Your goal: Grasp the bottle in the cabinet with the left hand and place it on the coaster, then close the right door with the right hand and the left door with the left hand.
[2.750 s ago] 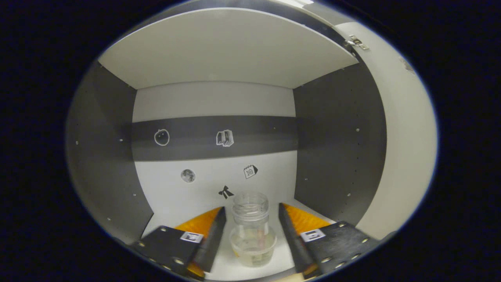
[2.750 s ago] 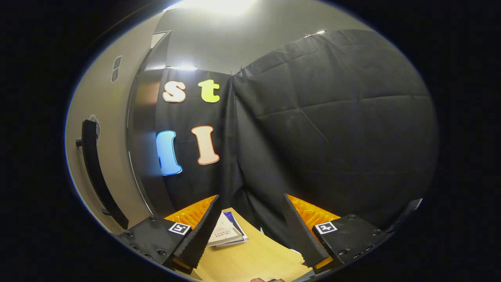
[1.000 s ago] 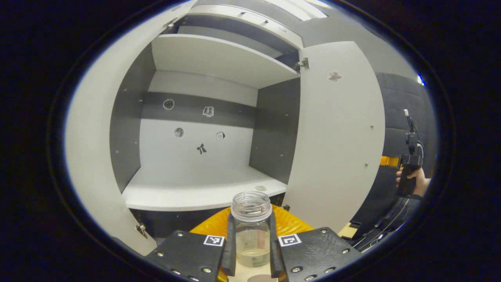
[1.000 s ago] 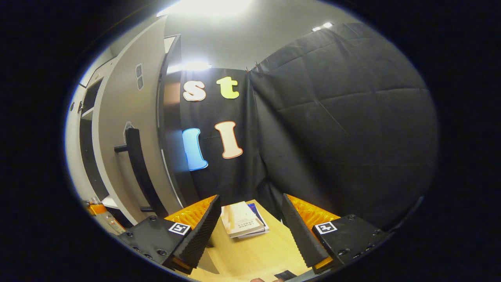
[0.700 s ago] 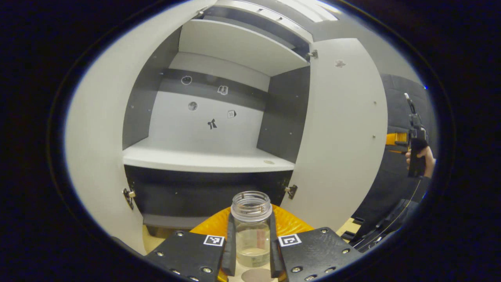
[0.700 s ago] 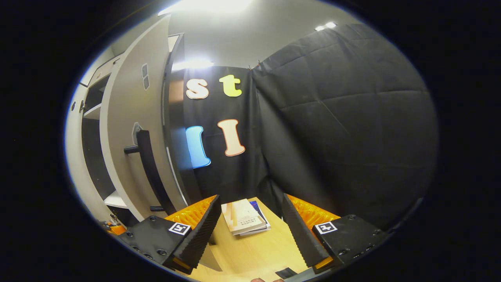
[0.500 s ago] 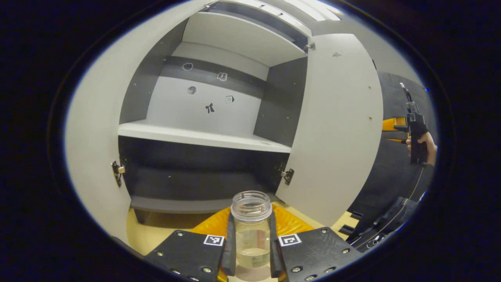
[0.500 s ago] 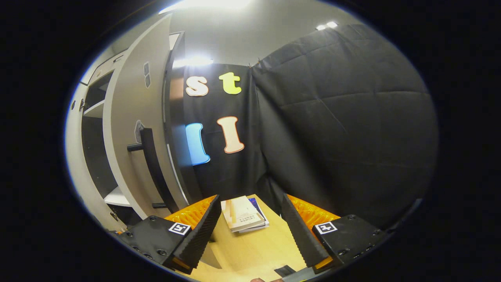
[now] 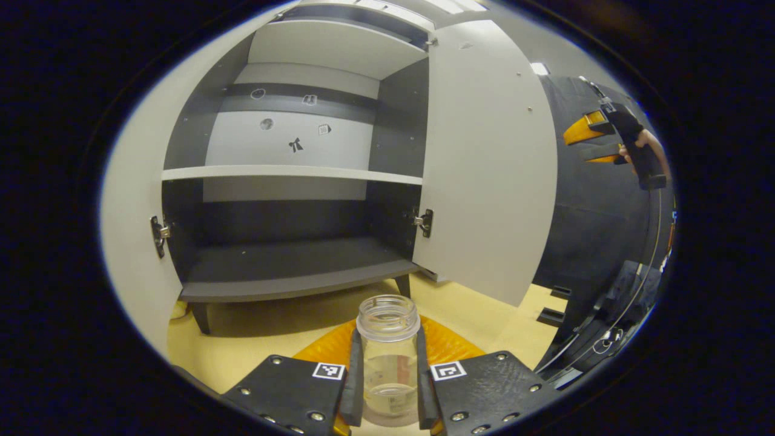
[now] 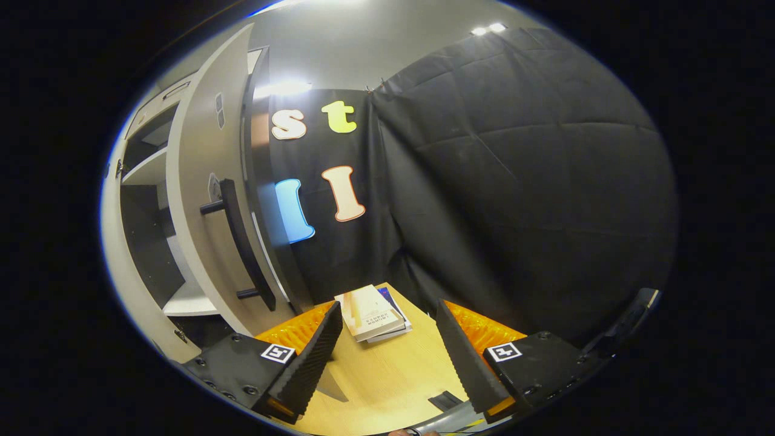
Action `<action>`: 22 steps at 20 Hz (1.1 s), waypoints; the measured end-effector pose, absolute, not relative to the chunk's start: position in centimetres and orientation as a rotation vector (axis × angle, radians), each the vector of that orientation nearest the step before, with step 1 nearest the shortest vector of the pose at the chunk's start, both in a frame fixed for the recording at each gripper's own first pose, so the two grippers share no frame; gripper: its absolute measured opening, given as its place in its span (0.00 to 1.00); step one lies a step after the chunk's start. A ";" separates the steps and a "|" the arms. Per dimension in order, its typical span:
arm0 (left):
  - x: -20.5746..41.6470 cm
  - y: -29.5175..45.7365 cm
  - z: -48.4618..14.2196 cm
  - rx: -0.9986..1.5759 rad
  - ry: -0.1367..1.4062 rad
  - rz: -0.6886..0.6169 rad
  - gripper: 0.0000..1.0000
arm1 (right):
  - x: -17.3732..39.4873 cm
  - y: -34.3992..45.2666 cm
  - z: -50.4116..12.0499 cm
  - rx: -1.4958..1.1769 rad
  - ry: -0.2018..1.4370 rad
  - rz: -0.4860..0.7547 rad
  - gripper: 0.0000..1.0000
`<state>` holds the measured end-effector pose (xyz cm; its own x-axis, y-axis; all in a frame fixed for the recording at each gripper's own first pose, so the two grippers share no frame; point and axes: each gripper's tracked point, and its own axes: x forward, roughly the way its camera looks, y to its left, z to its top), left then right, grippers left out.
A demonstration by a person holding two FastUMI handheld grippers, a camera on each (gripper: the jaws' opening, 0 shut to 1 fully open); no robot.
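Observation:
A clear, lidless bottle [image 9: 387, 357] stands upright between the fingers of my left gripper [image 9: 387, 399], which is shut on it, low over the wooden table [image 9: 254, 339] in front of the open cabinet [image 9: 284, 175]. The coaster is hidden under the bottle. The cabinet's right door [image 9: 484, 163] and left door [image 9: 130, 200] both stand wide open. My right gripper [image 10: 387, 351] is open and holds nothing; it also appears in the left gripper view as the right gripper [image 9: 596, 139], held by a hand to the right of the right door. The right door [image 10: 197, 200] and its black handle [image 10: 239, 242] lie left of it.
The cabinet stands on short legs [image 9: 203, 318] on the table, with empty shelves and small stickers on its back wall. A stack of books [image 10: 372, 315] lies on the table [image 10: 393, 375] near the black cloth wall. A small dark object [image 10: 445, 401] rests near the table's front edge.
My left gripper has drawn the bottle out of the cabinet, back and down toward the table. The right gripper has shifted slightly, bringing more of the right door and its handle into sight.

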<state>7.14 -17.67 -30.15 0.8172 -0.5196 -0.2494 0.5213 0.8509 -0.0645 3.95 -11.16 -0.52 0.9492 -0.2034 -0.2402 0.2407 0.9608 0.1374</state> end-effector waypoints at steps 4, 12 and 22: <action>5.9 -18.2 -31.6 0.048 0.259 -0.588 0.39 | 3.0 -10.5 -0.9 0.170 0.233 -0.242 0.99; 4.3 -18.1 -32.2 0.043 0.277 -0.612 0.41 | 0.7 -9.5 -1.9 0.186 0.240 -0.263 0.99; 1.4 -16.5 -26.9 0.045 0.272 -0.587 0.95 | 3.0 -10.2 -2.6 0.162 0.247 -0.219 0.96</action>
<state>1.37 -16.52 -26.89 0.7979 -0.5408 -0.2662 0.5527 0.8326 -0.0351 2.97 -10.24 -2.63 0.9461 -0.1947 -0.2587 0.2342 0.9632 0.1316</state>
